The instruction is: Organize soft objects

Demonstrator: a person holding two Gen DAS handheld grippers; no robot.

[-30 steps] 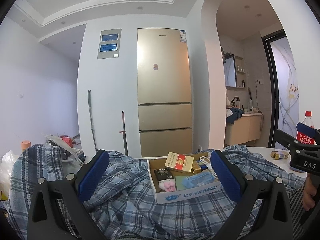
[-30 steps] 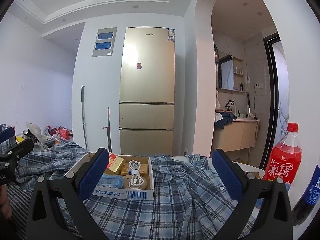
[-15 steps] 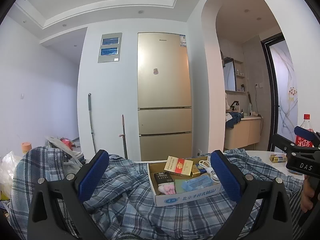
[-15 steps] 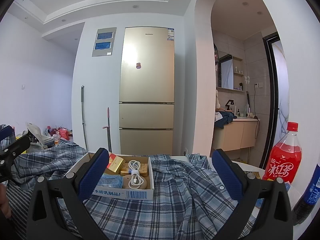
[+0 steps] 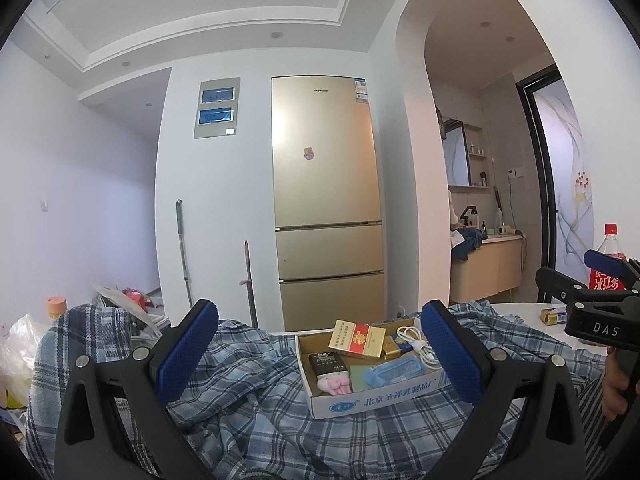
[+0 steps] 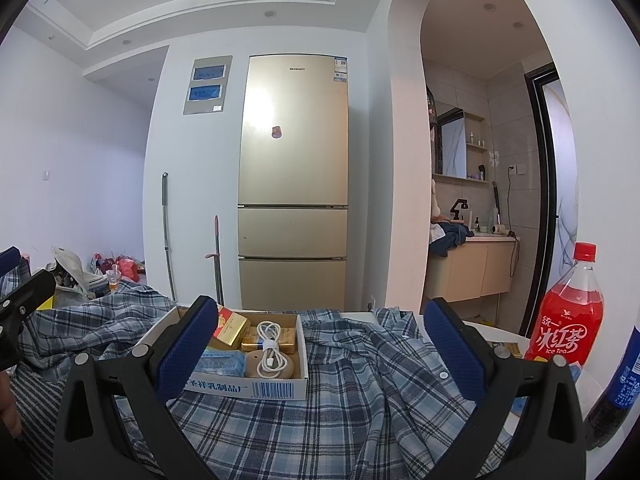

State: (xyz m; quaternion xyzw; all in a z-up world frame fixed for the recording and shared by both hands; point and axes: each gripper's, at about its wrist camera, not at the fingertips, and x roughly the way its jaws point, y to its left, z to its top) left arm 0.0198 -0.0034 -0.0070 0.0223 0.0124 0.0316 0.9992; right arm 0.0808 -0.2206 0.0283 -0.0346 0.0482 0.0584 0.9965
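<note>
A blue plaid shirt [image 5: 256,396] lies crumpled over the table, also shown in the right wrist view [image 6: 360,400]. On it stands a shallow cardboard box [image 5: 380,400] [image 6: 248,388] holding cigarette packs, a white cable, a tissue pack and a small pink plush. My left gripper [image 5: 320,356] is open and empty, hovering above the shirt in front of the box. My right gripper [image 6: 320,352] is open and empty, above the shirt to the box's right; it shows at the right edge of the left wrist view [image 5: 600,308].
A red iced-tea bottle [image 6: 568,320] and a dark blue bottle [image 6: 616,392] stand on the white table at the right. A gold fridge [image 6: 294,216] stands behind. Bags and clutter [image 5: 24,344] lie at the left. Mop handles [image 5: 184,256] lean on the wall.
The left gripper's view has tilted slightly upward, so the box and shirt sit a little lower. The right gripper has hardly moved. Both stay open.
</note>
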